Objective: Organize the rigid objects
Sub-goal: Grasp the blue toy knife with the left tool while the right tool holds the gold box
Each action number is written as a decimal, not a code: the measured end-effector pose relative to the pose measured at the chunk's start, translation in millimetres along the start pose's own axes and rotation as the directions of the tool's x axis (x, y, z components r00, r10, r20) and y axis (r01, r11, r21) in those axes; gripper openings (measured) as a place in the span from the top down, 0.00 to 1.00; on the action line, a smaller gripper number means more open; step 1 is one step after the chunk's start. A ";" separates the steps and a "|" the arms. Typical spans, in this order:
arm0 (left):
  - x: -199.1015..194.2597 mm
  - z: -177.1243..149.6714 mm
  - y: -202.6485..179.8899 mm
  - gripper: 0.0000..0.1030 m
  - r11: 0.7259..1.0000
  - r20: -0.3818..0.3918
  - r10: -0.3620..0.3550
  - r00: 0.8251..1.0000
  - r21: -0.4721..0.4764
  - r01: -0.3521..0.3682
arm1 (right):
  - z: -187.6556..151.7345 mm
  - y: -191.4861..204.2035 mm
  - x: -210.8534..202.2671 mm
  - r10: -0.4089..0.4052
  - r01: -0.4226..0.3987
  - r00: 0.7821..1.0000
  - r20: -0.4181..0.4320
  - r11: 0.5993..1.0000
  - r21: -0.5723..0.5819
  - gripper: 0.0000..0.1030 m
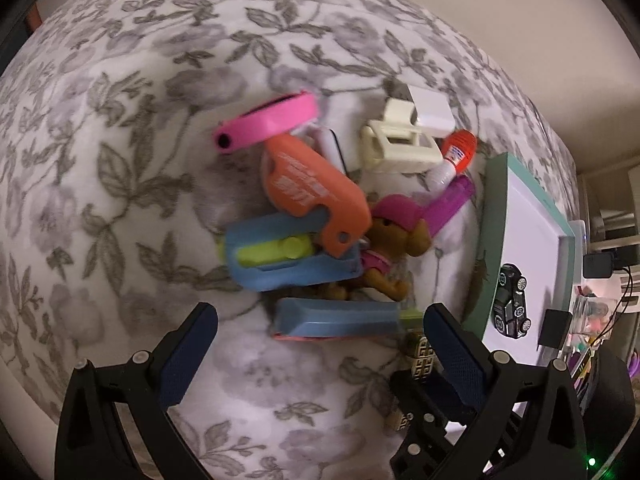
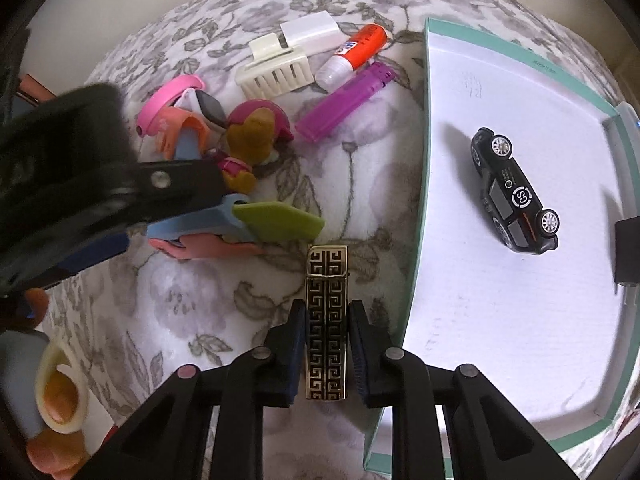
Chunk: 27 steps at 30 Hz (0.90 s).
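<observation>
My right gripper is shut on a gold-and-black patterned lighter, held lengthwise between the pads just left of the teal-rimmed white tray. A black toy car lies in that tray. My left gripper hangs open over a pile of toys, nothing between its fingers. Just beyond its tips lies a blue and pink clip. Past that are a blue case with a lime part, an orange tool, a pink band and a brown dog figure.
A purple lighter, a glue stick, a cream hair claw and a white box lie on the floral blanket behind the pile. A small black block sits at the tray's right edge. Cluttered shelves stand beyond the tray.
</observation>
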<state>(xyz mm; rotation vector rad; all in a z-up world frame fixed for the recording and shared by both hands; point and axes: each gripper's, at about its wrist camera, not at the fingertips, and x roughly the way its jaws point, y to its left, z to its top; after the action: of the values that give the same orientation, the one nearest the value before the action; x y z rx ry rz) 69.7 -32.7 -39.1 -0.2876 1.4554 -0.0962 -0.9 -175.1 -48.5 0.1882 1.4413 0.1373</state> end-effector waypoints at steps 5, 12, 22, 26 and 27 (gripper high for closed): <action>13.6 7.7 -5.5 0.01 1.000 -0.007 -0.016 1.000 -0.012 0.016 | 0.9 3.9 1.8 0.021 -0.021 1.000 -0.005 1.000 0.010 0.78; 8.5 7.3 -2.0 0.01 1.000 0.016 -0.003 1.000 0.015 0.003 | 3.2 -0.9 2.6 0.033 -0.033 0.999 -0.011 0.999 0.017 0.78; 31.7 13.4 -15.9 0.13 1.000 -0.024 -0.012 1.000 0.027 0.012 | 4.5 1.8 0.8 -0.004 0.004 1.000 -0.019 1.000 0.018 0.78; 33.7 16.2 -19.5 0.13 0.999 -0.019 -0.005 1.000 0.038 0.006 | 5.8 7.3 2.2 -0.007 0.008 1.000 -0.022 1.000 0.025 0.78; 33.1 17.0 -19.4 0.20 0.999 -0.014 -0.008 1.000 0.035 0.008 | 6.2 8.0 1.9 -0.009 0.009 1.000 -0.023 1.000 0.024 0.78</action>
<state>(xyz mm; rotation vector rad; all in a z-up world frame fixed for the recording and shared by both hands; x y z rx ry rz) 92.5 -57.0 -64.7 -0.2643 1.4645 -0.1303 5.7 -167.2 -48.0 0.2005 1.4668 0.1150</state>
